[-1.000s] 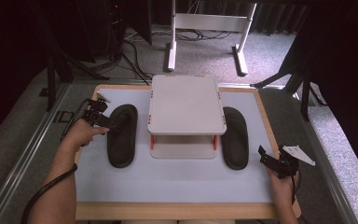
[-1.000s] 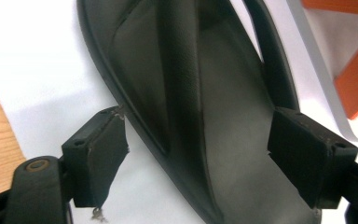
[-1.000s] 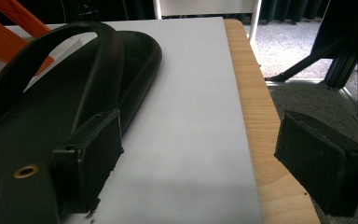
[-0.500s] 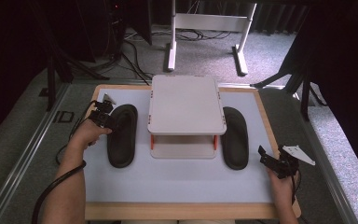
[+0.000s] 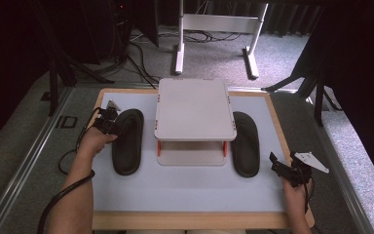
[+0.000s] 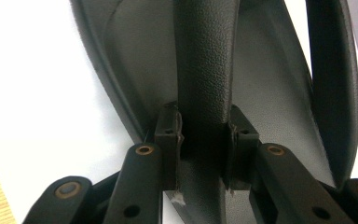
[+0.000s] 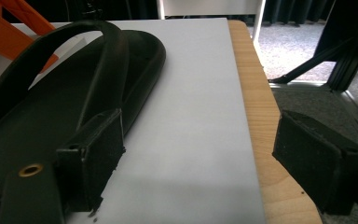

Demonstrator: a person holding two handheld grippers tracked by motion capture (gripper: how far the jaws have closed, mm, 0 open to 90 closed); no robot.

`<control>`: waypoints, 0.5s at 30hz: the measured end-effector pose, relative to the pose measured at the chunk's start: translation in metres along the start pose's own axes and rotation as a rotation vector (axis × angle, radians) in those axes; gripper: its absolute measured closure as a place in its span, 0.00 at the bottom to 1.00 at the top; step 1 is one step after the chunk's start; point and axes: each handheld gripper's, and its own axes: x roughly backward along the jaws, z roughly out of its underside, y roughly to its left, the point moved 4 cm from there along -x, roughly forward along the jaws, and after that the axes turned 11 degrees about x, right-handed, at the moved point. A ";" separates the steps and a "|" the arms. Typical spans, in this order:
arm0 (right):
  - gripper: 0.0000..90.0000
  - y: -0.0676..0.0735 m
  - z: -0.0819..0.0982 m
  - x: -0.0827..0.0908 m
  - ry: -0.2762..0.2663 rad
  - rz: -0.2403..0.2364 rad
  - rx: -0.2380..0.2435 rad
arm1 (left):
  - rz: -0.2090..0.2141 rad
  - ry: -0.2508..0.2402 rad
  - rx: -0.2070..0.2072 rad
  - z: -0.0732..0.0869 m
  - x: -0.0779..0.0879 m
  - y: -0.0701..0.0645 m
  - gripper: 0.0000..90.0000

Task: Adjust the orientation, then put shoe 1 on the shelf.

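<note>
Left gripper point(image 5: 108, 121) now moved right onto the left slipper point(image 5: 127, 141) at the desk's point(image 5: 185, 187) far left, jaws just closed, pinching apparently its strap point(image 6: 204, 70), right gripper point(image 5: 288, 170) unmoved, jaws spread.

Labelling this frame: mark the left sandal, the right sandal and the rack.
left sandal point(image 5: 126, 146), high view, on its footbed
right sandal point(image 5: 245, 146), high view, on its footbed
rack point(image 5: 194, 109), high view, on its top shelf
</note>
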 end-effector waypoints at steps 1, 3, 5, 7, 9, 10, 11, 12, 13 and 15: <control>0.16 0.000 0.000 0.000 -0.001 -0.002 0.002 | -0.003 -0.008 0.006 0.000 0.002 0.001 0.81; 0.16 0.000 0.000 0.000 -0.004 -0.002 -0.005 | -0.009 -0.028 0.022 0.001 0.006 0.003 0.81; 0.16 -0.001 0.000 0.001 -0.007 -0.003 -0.011 | -0.009 -0.032 0.027 0.001 0.008 0.004 0.81; 0.16 -0.001 0.000 0.001 -0.013 -0.005 -0.020 | -0.010 -0.046 0.037 0.002 0.020 0.008 0.82; 0.16 -0.001 0.000 0.001 -0.012 -0.006 -0.016 | 0.003 -0.055 0.043 0.003 0.028 0.009 0.82; 0.16 -0.001 0.000 0.001 -0.012 -0.006 -0.013 | 0.007 -0.060 0.044 0.004 0.034 0.010 0.82; 0.16 -0.001 0.000 0.001 -0.011 -0.007 -0.012 | 0.004 -0.065 0.042 0.004 0.039 0.011 0.82; 0.16 -0.001 0.000 0.001 -0.011 -0.008 -0.010 | 0.011 -0.072 0.048 0.005 0.043 0.011 0.82; 0.16 0.000 0.000 0.001 -0.010 -0.007 -0.009 | 0.015 -0.072 0.042 0.005 0.047 0.010 0.82; 0.16 -0.001 0.000 0.001 -0.013 -0.006 -0.008 | 0.013 -0.082 0.039 0.006 0.055 0.009 0.82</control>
